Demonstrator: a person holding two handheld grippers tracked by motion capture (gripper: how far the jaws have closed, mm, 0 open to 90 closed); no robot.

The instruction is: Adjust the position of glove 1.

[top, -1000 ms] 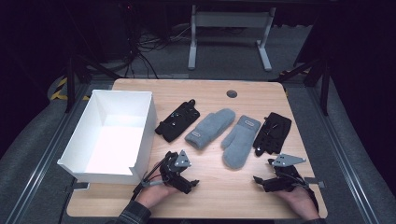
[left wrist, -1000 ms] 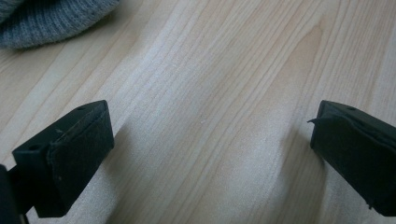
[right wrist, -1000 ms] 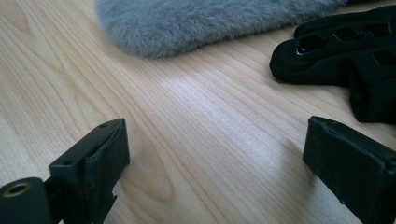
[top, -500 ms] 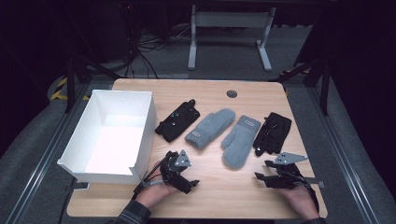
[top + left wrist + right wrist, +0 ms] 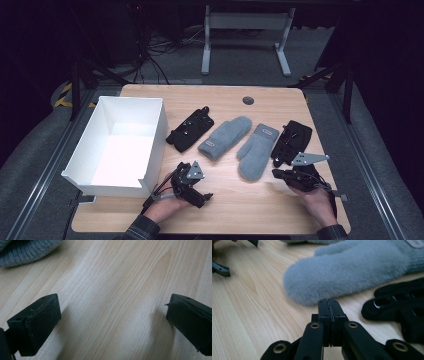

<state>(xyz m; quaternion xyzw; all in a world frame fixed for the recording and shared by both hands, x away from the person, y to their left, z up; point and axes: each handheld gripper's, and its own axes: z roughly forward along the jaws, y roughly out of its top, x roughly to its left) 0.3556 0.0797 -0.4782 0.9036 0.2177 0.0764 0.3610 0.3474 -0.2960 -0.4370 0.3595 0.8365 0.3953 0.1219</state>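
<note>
Both grippers sit low at the near edge of the worktop (image 5: 235, 95); the left gripper (image 5: 192, 185) has its jaws spread wide with nothing but bare wood between them, and the right gripper (image 5: 295, 176) has its jaws pressed flat together on nothing, its tip aimed at the rounded end of the nearer grey mitten (image 5: 352, 270). That right-hand grey mitten (image 5: 257, 150) lies flat between its partner, the left-hand grey mitten (image 5: 225, 137), and a black glove (image 5: 292, 140) by the right edge; a second black glove (image 5: 190, 131) lies beside the white box (image 5: 155, 135), which stands open and looks empty at the left. From where I stand the likeliest trouble is on the right: if that gripper goes forward without parting its jaws, it would shove the fluffy mitten along the wood or bunch it rather than take it; the pile looks slippery, so a shallow pinch at the tip could pull free on the way to the box. The black glove lies just beside that mitten, so a wide bite there might catch both at once. On the left, the open jaws look to be hard down on the wood; driving on at that height could scrape the surface or slide under the mitten's cuff (image 5: 27, 251) and drag it sideways into its neighbour.
</note>
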